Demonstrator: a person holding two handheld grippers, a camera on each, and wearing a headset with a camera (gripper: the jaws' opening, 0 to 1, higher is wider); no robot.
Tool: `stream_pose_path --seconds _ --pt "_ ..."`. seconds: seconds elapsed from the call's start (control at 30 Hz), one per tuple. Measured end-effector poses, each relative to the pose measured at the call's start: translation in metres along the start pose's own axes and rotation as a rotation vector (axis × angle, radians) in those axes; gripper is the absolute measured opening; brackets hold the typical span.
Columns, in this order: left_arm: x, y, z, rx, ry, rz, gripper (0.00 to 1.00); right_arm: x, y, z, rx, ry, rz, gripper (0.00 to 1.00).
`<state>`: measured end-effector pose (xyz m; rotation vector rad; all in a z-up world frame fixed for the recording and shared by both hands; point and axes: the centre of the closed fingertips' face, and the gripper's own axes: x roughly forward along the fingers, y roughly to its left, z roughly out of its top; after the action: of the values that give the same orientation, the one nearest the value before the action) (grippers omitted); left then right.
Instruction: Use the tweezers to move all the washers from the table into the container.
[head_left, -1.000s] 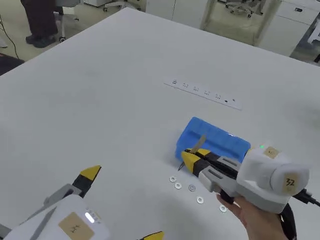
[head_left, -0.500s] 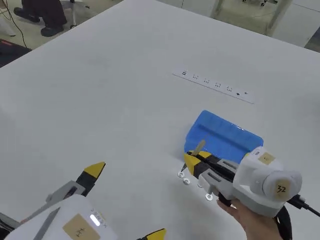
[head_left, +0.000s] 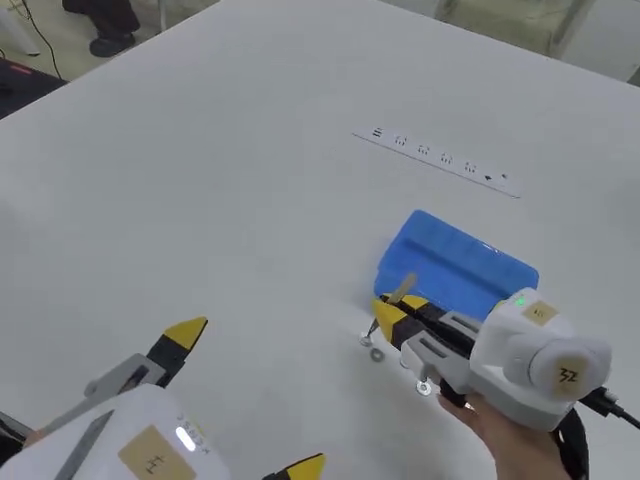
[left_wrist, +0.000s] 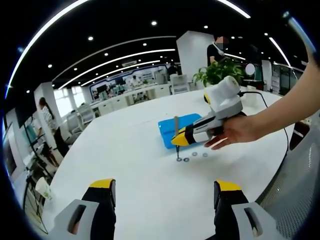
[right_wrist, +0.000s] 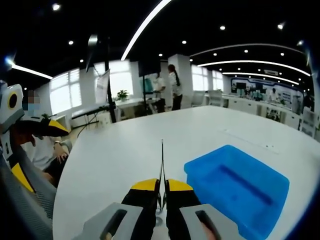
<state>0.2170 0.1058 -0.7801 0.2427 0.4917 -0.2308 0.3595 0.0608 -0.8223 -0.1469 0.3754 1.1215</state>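
The right gripper (head_left: 386, 316) has its jaws closed almost fully on the tweezers (head_left: 402, 290), pinching them partway along their length. In the right gripper view the tweezers (right_wrist: 161, 160) show as a thin blade rising at 12 o'clock from between the yellow jaw tips. In the left gripper view the tweezers (left_wrist: 176, 131) stand close to upright, with the butt up and the points down at the table (head_left: 250, 180).

The washers (head_left: 375, 354) lie on the table right below. In the head view the nearest one sits at about 7 o'clock from the jaw tips, and the rest trail off toward 4 o'clock, partly under the gripper's body. In the left gripper view the tweezer points come down just beside the end washer (left_wrist: 186, 159) of that short row. Whether they touch it or have it pinched is too small to tell.

The blue container (head_left: 460, 260) is open-topped and sits near the gripper at about 1 o'clock, just past the washers — so I judge a loaded lift needs only a short carry up and away.

The left gripper (head_left: 243, 400) hangs well apart at about 8 o'clock with its jaws spread wide and nothing between them. The right one is clearly the nearer and the working side. The move turns on setting the upright points astride one flat washer — a small sideways error would likely skate it across the smooth top.
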Motion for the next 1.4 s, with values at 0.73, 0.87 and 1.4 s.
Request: stream_pose_path --seconds 0.73,0.87,1.4 --pt "0.000 0.001 0.000 0.003 0.007 0.002 0.81 -0.002 0.004 -0.002 0.020 -0.011 -0.012 0.02" --pt "0.000 0.001 0.000 -0.004 0.012 -0.004 0.82 -0.003 0.001 -0.003 0.010 0.015 -0.035 0.01" --pt "0.000 0.000 0.003 -0.008 -0.003 -0.009 0.81 0.005 0.015 0.004 -0.119 0.100 0.001 0.00"
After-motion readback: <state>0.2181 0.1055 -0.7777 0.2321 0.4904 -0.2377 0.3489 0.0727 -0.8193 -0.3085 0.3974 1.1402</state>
